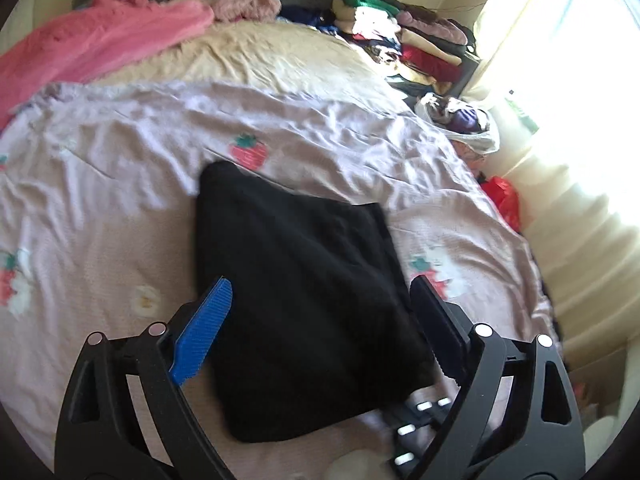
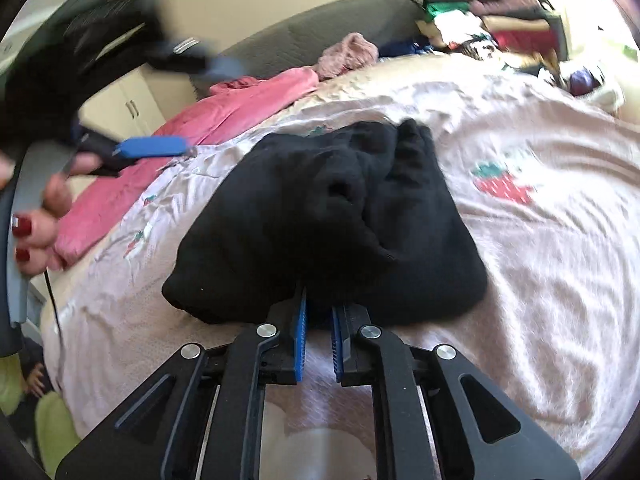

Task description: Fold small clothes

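My right gripper point(image 2: 319, 312) is pinching the near edge of the black garment point(image 2: 328, 216); my left gripper point(image 1: 320, 304) is hovering wide open above it.

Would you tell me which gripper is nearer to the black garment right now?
Right. The right gripper pinches the black garment at its near edge, while the left gripper hangs wide open above it, touching nothing.

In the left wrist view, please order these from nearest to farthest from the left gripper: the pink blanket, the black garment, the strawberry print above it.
1. Black garment, lying between the open fingers of the left gripper.
2. Strawberry print, just beyond the garment's far edge.
3. Pink blanket, far back on the left.
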The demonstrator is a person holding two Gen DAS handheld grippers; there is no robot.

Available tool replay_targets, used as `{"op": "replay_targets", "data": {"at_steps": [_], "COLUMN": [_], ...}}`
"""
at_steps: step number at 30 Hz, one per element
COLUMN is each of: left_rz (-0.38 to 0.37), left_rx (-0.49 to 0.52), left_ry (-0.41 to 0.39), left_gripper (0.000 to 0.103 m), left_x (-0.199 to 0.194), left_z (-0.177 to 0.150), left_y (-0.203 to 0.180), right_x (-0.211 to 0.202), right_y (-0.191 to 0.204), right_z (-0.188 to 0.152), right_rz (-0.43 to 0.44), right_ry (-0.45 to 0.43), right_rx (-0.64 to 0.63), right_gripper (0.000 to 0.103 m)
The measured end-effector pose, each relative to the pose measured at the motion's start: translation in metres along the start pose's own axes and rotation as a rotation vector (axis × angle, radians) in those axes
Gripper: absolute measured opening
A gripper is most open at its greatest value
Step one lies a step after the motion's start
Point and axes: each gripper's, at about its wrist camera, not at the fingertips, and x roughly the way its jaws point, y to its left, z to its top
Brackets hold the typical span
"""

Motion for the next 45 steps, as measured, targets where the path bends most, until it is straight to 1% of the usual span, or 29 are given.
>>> {"op": "replay_targets", "data": {"at_steps": [2, 5, 6, 7, 9, 10, 12, 14, 15, 16, 18, 19, 20, 22, 24, 26, 27, 28, 30, 31, 32, 33, 34, 35, 38, 39, 40, 43, 45], "left_rz": [0.049, 0.102, 0.114, 0.119, 0.122, 0.12, 0.111, 0.091, 0.081, 0.075, 0.068, 0.061, 0.059, 0.058, 0.053, 0.049, 0.047, 0.047, 0.043, 0.045, 0.041, 0.039, 0.04, 0.038, 0.035, 0.036, 0.035, 0.027, 0.017], "left_rx": [0.018, 0.047, 0.055, 0.06, 0.076, 0.085, 0.093, 0.104, 0.115, 0.125, 0.132, 0.131, 0.134, 0.147, 0.149, 0.147, 0.148, 0.147, 0.145, 0.143, 0.14, 0.137, 0.135, 0.133, 0.129, 0.129, 0.131, 0.127, 0.123], "left_ry": [-0.012, -0.014, -0.014, -0.008, 0.004, 0.01, 0.016, 0.028, 0.034, 0.032, 0.028, 0.03, 0.031, 0.027, 0.029, 0.029, 0.029, 0.028, 0.026, 0.026, 0.025, 0.025, 0.026, 0.026, 0.032, 0.034, 0.036, 0.032, 0.025], "left_gripper": [0.083, 0.083, 0.083, 0.083, 0.083, 0.083, 0.083, 0.083, 0.083, 0.083, 0.083, 0.083, 0.083, 0.083, 0.083, 0.083, 0.083, 0.083, 0.083, 0.083, 0.083, 0.083, 0.083, 0.083, 0.083, 0.083, 0.083, 0.083, 0.083], "left_x": [-0.006, -0.005, -0.003, -0.001, 0.007, 0.01, 0.014, 0.019, 0.022, 0.022, 0.023, 0.024, 0.024, 0.025, 0.025, 0.026, 0.026, 0.026, 0.025, 0.025, 0.024, 0.024, 0.024, 0.024, 0.024, 0.024, 0.024, 0.021, 0.019], "left_z": [-0.007, -0.017, -0.022, -0.026, -0.035, -0.038, -0.043, -0.048, -0.051, -0.053, -0.056, -0.057, -0.059, -0.061, -0.063, -0.064, -0.064, -0.064, -0.064, -0.064, -0.064, -0.064, -0.064, -0.064, -0.064, -0.064, -0.064, -0.064, -0.064], "left_y": [0.011, 0.025, 0.031, 0.035, 0.041, 0.042, 0.042, 0.038, 0.035, 0.033, 0.029, 0.028, 0.027, 0.024, 0.022, 0.022, 0.022, 0.023, 0.023, 0.023, 0.024, 0.024, 0.024, 0.024, 0.023, 0.023, 0.023, 0.021, 0.021], "right_x": [-0.004, -0.017, -0.024, -0.03, -0.05, -0.056, -0.059, -0.048, -0.037, -0.025, 0.001, 0.013, 0.024, 0.041, 0.055, 0.062, 0.066, 0.067, 0.067, 0.067, 0.066, 0.066, 0.067, 0.069, 0.081, 0.082, 0.081, 0.07, 0.055], "right_y": [-0.005, -0.013, -0.016, -0.018, -0.018, -0.019, -0.022, -0.029, -0.034, -0.038, -0.047, -0.05, -0.052, -0.055, -0.06, -0.063, -0.062, -0.062, -0.055, -0.052, -0.05, -0.046, -0.045, -0.043, -0.045, -0.047, -0.046, -0.041, -0.039], "right_z": [-0.002, 0.0, 0.001, 0.006, 0.017, 0.025, 0.044, 0.065, 0.076, 0.084, 0.098, 0.102, 0.107, 0.113, 0.115, 0.118, 0.118, 0.117, 0.119, 0.122, 0.125, 0.126, 0.128, 0.128, 0.125, 0.124, 0.125, 0.132, 0.14], "right_rz": [0.011, 0.043, 0.059, 0.071, 0.085, 0.082, 0.077, 0.057, 0.069, 0.088, 0.09, 0.094, 0.075, 0.078, 0.03, 0.048, 0.055, 0.06, 0.041, 0.044, 0.047, 0.032, 0.024, 0.02, 0.014, 0.024, 0.029, 0.014, -0.013], "right_ry": [0.005, 0.038, 0.037, 0.026, -0.011, -0.025, -0.023, -0.003, 0.037, 0.074, 0.15, 0.187, 0.213, 0.245, 0.27, 0.284, 0.296, 0.304, 0.301, 0.295, 0.29, 0.288, 0.288, 0.292, 0.333, 0.335, 0.327, 0.284, 0.232], "right_rx": [0.026, 0.068, 0.083, 0.092, 0.098, 0.098, 0.094, 0.114, 0.132, 0.15, 0.185, 0.199, 0.215, 0.228, 0.246, 0.253, 0.255, 0.252, 0.224, 0.207, 0.192, 0.175, 0.164, 0.157, 0.166, 0.169, 0.151, 0.069, 0.015], "right_gripper": [0.015, 0.028, 0.035, 0.041, 0.048, 0.054, 0.061, 0.062, 0.065, 0.066, 0.068, 0.068, 0.068, 0.068, 0.069, 0.067, 0.063, 0.053, 0.042, 0.04, 0.038, 0.038, 0.04, 0.04, 0.04, 0.034, 0.014, 0.009, 0.006]}}
